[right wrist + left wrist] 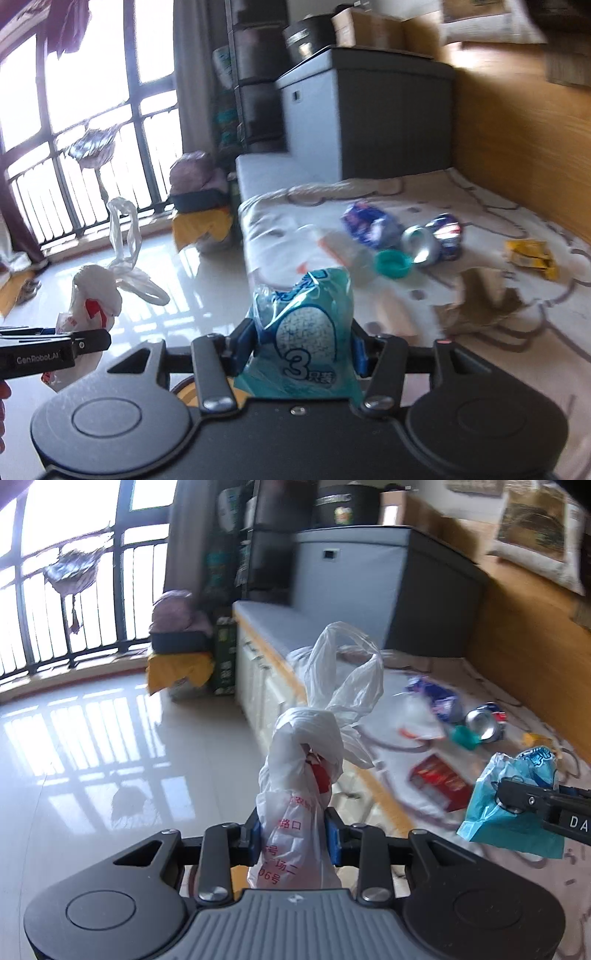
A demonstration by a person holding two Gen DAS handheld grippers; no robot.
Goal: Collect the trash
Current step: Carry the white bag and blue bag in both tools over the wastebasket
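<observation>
My left gripper [293, 834] is shut on a knotted white plastic bag [295, 775] with red print, held over the shiny floor; its loops stick up. The same white bag [96, 291] and left gripper [90, 341] show at the left of the right wrist view. My right gripper [303, 354] is shut on a teal plastic wrapper [306, 332] printed with a "3". That teal wrapper [513, 805] and right gripper [511, 797] appear at the right edge of the left wrist view. Loose trash lies on the patterned mat [480, 221]: a crushed can [432, 240], a blue wrapper [369, 221], a teal cap [393, 264].
A yellow packet [532, 256] and crumpled brown paper [484, 299] lie on the mat; a red box [439, 779] too. A grey cabinet [369, 118] stands behind, a wooden wall [517, 140] to the right. Window railing [74, 609] and stacked bundles [181, 638] sit beyond the floor.
</observation>
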